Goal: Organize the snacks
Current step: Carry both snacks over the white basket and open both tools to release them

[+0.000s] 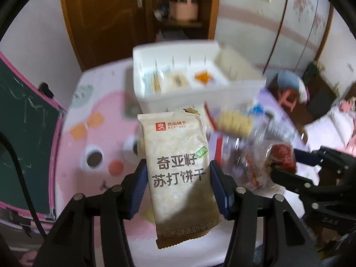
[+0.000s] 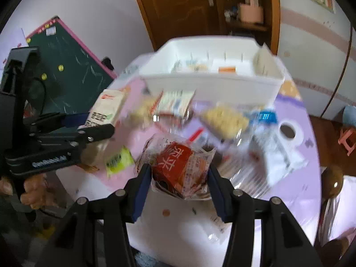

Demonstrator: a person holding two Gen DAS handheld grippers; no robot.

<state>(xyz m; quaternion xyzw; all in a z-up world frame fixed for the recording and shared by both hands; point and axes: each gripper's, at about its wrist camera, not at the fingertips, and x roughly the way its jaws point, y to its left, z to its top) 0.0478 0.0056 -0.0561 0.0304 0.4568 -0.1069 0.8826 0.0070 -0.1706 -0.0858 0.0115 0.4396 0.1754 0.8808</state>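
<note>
My left gripper [image 1: 178, 173] is shut on a beige soda-cracker packet [image 1: 178, 155] with dark lettering, held up above the pink tabletop. In the right wrist view the same packet [image 2: 106, 109] shows at the left, clamped by the left gripper [image 2: 89, 122]. My right gripper [image 2: 178, 175] is shut on a clear-wrapped snack with a red label [image 2: 178, 166], also lifted off the table; it appears at the right of the left wrist view as the red-label snack [image 1: 280, 155] in the right gripper [image 1: 289, 162]. A white divided bin [image 1: 182, 64] stands behind, holding a few packets.
Loose snack packets lie between me and the white bin [image 2: 213, 80]: a round-cracker pack [image 2: 224, 120], a blue-and-white pack [image 2: 271, 138], a boxy pack [image 2: 173, 104], a green-yellow pack [image 2: 118, 160]. A chalkboard [image 2: 66, 71] leans at left. A brown door stands behind.
</note>
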